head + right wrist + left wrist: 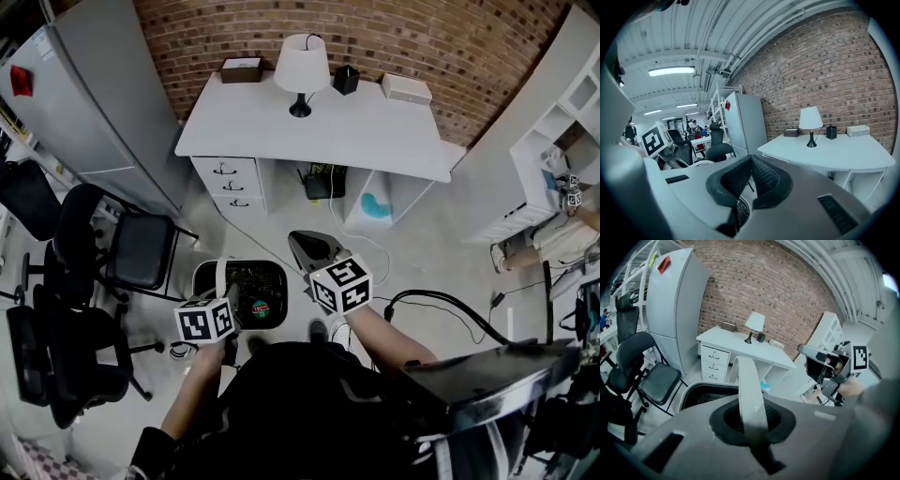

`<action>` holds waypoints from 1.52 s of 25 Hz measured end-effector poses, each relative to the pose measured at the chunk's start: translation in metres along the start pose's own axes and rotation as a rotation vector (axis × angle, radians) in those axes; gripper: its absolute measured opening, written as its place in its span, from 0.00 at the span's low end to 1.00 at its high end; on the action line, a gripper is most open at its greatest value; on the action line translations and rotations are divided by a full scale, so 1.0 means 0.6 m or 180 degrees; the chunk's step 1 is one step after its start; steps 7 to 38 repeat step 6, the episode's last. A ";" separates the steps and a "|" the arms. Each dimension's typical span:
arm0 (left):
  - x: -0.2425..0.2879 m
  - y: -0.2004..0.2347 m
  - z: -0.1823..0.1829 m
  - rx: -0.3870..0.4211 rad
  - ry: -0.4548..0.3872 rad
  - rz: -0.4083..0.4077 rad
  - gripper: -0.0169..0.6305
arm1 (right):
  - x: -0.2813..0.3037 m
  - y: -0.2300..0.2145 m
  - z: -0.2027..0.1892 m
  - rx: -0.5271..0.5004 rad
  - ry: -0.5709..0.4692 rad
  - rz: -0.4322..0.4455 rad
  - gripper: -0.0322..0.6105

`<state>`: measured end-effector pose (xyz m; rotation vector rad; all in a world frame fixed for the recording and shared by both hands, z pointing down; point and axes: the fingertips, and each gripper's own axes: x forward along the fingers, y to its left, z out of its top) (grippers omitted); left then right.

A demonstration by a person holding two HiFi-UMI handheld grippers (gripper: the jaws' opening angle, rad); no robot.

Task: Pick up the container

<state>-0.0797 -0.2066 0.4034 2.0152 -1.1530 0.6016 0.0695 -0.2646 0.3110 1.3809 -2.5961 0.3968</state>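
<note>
Black mesh container with white rim [208,272] sits below both hands. Left gripper [752,425] fingers clamp its white handle [749,385]. Right gripper [750,159] fingers together, empty. Black chair [141,248] near left rim. Open pale floor [422,253] toward white tabletop [356,122].

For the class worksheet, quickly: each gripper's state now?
Left gripper: jaws closed on pale curved handle of white-rimmed black basket.
Right gripper: jaws closed, holding nothing.

Lamp [301,67] on the far surface [375,127], fridge [89,103] to its left, shelf [553,141] to its right. Nearer on the floor sits the container [258,278], chairs [141,248] left of it.
</note>
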 end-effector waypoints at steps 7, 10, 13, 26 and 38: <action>-0.001 0.009 0.006 -0.0003 -0.0012 0.0017 0.04 | 0.012 -0.002 0.006 -0.0025 0.0022 0.0028 0.06; -0.001 0.009 0.006 -0.0003 -0.0012 0.0017 0.04 | 0.012 -0.002 0.006 -0.0025 0.0022 0.0028 0.06; -0.001 0.009 0.006 -0.0003 -0.0012 0.0017 0.04 | 0.012 -0.002 0.006 -0.0025 0.0022 0.0028 0.06; -0.001 0.009 0.006 -0.0003 -0.0012 0.0017 0.04 | 0.012 -0.002 0.006 -0.0025 0.0022 0.0028 0.06; -0.001 0.009 0.006 -0.0003 -0.0012 0.0017 0.04 | 0.012 -0.002 0.006 -0.0025 0.0022 0.0028 0.06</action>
